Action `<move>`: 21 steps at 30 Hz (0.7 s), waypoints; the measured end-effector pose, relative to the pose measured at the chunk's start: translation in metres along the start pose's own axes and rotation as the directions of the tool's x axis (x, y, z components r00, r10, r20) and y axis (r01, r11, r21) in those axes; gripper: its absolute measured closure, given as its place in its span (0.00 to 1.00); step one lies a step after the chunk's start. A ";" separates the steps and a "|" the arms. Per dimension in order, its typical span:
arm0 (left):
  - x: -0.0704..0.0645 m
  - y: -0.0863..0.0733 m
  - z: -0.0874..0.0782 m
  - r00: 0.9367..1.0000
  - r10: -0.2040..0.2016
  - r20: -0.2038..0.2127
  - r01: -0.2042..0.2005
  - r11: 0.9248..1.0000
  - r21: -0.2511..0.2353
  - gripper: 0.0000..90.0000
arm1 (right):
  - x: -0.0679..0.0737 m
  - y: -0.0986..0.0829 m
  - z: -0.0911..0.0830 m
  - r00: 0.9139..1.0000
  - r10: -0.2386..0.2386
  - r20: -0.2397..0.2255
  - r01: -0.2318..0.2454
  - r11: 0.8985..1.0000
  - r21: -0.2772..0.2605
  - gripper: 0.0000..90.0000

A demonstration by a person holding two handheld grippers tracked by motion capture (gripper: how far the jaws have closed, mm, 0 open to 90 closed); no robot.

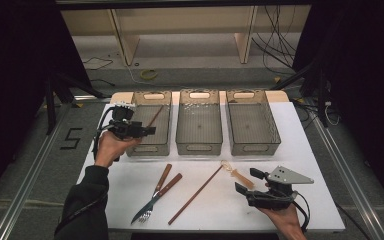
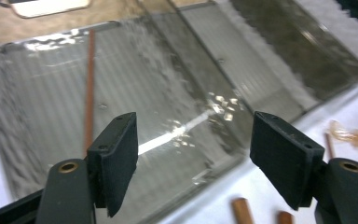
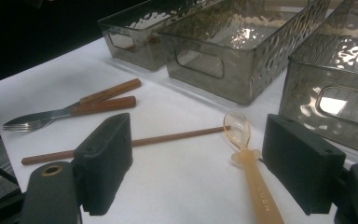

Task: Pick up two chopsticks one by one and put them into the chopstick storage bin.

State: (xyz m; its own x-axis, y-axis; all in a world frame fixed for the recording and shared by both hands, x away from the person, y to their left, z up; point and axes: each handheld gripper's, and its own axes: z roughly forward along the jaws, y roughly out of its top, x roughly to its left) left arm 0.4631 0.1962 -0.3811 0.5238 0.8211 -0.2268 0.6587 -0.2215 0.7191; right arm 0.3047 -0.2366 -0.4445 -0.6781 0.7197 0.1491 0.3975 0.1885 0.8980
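Translucent amber plastic spoon [image 3: 249, 163] lies on the white table [image 3: 177, 186] between the right gripper's [image 3: 198, 163] wide, empty jaws, touching a thin brown wooden chopstick [image 3: 135, 141]. Left gripper [image 2: 193, 156] hovers wide, empty, above the leftmost smoky ribbed plastic bin [image 2: 42, 121] holding another chopstick [image 2: 90, 88].

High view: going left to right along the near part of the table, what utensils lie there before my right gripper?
Fork and knife lying together, crossing → single chopstick → translucent spoon → right gripper, jaws open.
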 end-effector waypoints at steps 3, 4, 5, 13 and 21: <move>-0.011 -0.007 -0.001 1.000 0.021 0.016 -0.021 1.000 0.003 0.33 | 0.000 0.000 0.000 1.000 0.004 -0.001 -0.004 1.000 -0.001 0.28; -0.014 -0.010 -0.001 0.999 0.022 0.023 -0.022 1.000 0.003 0.32 | 0.000 0.000 0.000 1.000 0.005 -0.001 -0.005 1.000 -0.002 0.28; -0.017 -0.012 -0.001 0.999 0.027 0.025 -0.027 1.000 0.006 0.32 | 0.000 0.000 0.000 1.000 0.006 -0.001 -0.006 1.000 0.000 0.28; -0.037 -0.020 -0.002 0.998 0.057 0.031 -0.057 0.998 0.018 0.29 | 0.001 0.001 -0.001 1.000 0.000 0.001 0.000 1.000 -0.001 0.28; -0.060 -0.033 0.000 0.994 0.098 0.055 -0.101 0.993 0.057 0.27 | 0.002 0.001 -0.001 1.000 -0.013 0.010 0.013 1.000 0.001 0.28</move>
State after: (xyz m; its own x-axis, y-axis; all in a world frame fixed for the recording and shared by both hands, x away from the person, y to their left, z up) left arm 0.4105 0.1544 -0.3912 0.6147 0.7654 -0.1905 0.6321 -0.3336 0.6994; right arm 0.3028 -0.2355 -0.4429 -0.6769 0.7239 0.1337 0.3896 0.1982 0.8994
